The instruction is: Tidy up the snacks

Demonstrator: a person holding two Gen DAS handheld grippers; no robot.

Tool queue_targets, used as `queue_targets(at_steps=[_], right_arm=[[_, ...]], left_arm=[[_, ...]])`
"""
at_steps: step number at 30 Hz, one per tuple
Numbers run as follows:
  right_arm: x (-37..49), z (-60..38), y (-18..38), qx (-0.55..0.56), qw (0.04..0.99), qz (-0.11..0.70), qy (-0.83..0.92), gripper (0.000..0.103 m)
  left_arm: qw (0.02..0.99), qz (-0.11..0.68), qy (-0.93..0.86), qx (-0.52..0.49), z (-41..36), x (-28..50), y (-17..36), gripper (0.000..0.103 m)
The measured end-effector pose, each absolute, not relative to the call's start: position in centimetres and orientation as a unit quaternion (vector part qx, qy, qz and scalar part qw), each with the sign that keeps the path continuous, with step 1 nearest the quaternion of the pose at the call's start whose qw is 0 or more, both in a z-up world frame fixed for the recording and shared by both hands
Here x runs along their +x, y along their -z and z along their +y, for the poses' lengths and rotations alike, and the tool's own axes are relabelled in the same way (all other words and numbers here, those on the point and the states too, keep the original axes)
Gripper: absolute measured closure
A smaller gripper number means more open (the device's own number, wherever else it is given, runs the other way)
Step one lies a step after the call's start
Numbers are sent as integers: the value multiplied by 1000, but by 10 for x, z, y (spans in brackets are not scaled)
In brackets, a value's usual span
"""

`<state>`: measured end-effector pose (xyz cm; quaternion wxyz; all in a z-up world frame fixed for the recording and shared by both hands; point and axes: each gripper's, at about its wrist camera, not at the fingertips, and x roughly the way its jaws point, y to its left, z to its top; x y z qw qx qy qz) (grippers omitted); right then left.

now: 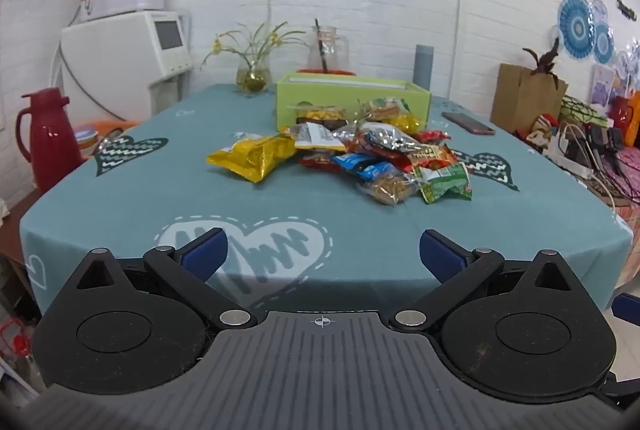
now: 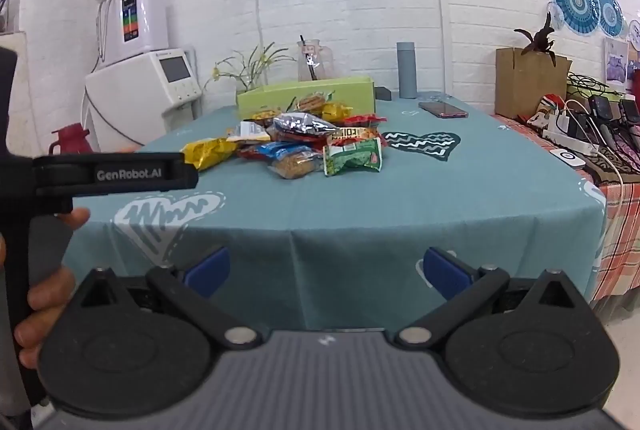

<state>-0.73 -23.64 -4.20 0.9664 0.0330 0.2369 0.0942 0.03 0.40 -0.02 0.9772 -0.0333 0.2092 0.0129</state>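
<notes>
A heap of snack packets lies in the middle of the teal tablecloth. A yellow foil bag sits at its left edge, a green packet at its near right. Behind the heap stands a light green box. My left gripper hovers open near the table's front edge, well short of the heap. My right gripper is open in front of the table's near edge, nothing between its blue pads. The left gripper's body and a hand show at the left of the right wrist view.
A phone lies at the back right of the table by a grey bottle. A glass jug and a plant vase stand at the back. A red flask is left; a cluttered side table is right.
</notes>
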Motion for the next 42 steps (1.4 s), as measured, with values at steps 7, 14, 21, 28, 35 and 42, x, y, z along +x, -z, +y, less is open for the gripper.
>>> queue_targets(at_steps=[7,14,21,28,35,42], right_arm=[[-31,-219,33,34,967,238,-86,0],[-27,-212,35,30,965,246,-92,0],[-28,-211,36,28,964,247,-93,0],[-27,-210,37,24,963,251,-96,0],[-25,-213,38,29,963,251,-91,0],[-22,-217,40,37,963,255,-79,0]], left_arm=[[977,213,-5,-26,-3,-3,-1,11],[976,216,-1,-23,-3,3,3,11],[975,220,1,-24,-3,3,6,11],[974,226,4,-23,-4,5,9,11],[974,226,3,-19,-4,4,12,11],[973,232,5,-17,-5,5,16,11]])
